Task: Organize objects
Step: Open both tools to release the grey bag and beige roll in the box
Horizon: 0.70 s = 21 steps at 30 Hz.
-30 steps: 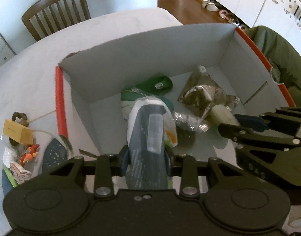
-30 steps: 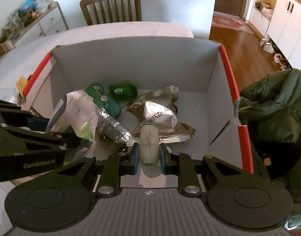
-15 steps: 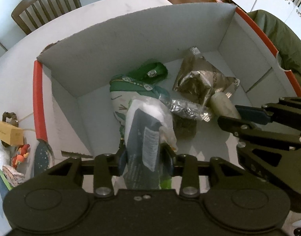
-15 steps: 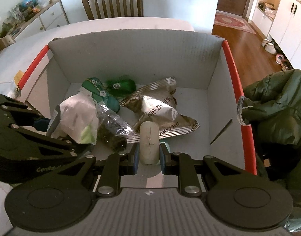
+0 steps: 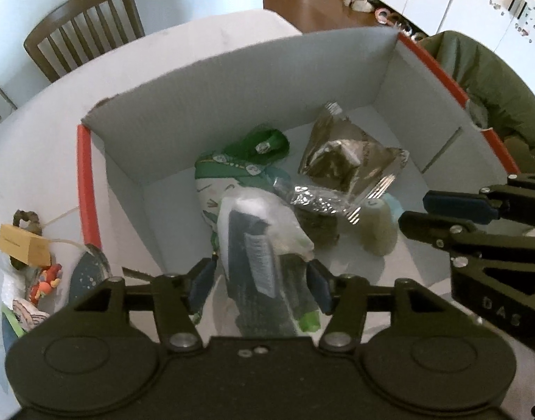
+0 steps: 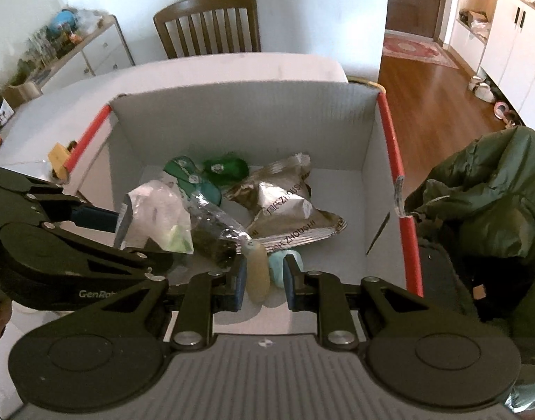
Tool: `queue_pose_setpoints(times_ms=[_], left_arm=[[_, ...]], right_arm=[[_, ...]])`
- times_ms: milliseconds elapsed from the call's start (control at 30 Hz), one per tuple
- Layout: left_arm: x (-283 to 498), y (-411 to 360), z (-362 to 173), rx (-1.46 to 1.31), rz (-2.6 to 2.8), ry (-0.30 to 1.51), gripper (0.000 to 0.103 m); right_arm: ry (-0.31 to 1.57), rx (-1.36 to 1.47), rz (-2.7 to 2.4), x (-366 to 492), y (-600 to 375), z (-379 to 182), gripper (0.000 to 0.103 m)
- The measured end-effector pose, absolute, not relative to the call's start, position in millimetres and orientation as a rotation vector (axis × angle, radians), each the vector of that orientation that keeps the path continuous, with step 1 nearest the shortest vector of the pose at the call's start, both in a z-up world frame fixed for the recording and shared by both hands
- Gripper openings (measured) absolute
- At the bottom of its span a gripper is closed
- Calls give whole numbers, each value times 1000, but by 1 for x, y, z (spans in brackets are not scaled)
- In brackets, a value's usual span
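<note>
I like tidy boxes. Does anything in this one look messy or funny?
A bit. The packets in the box lie jumbled on top of each other, the crumpled foil bag included. The cream roll lies loose beside the open right gripper.

Both views were lit by soft daylight, with no hard-edged shadows cast. Strong fisheye bending was seen at the edges, where the chair (image 5: pixel 82 31) and the box (image 5: pixel 232 80) walls were curved, and the corners were darkened to black. Glare was thrown off the foil snack bag (image 6: pixel 288 206) and the wooden floor (image 6: pixel 431 84). A slight motion blur was noted along the box rim and the far furniture. The box floor was left in dim shade, and a cool bluish cast was carried by the left view.
</note>
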<state>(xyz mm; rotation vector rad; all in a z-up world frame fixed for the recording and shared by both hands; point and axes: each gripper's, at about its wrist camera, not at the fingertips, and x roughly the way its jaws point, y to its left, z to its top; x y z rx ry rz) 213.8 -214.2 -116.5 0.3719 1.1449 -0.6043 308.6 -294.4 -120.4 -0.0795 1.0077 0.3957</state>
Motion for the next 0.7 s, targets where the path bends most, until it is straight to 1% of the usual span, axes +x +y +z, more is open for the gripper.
queue_pose_setpoints(times_ms=[433, 533, 600, 700], left_arm=[[183, -175, -64, 268, -647, 999, 60], [172, -162, -50, 240, -654, 950, 61], [164, -153, -40, 230, -653, 913, 64], [156, -139, -30, 201, -662, 877, 64]], right_arm=[[903, 1, 410, 266, -304, -75, 23], [882, 32, 415, 255, -303, -64, 23], [870, 47, 414, 246, -301, -57, 23], [852, 58, 407, 234, -295, -48, 28]])
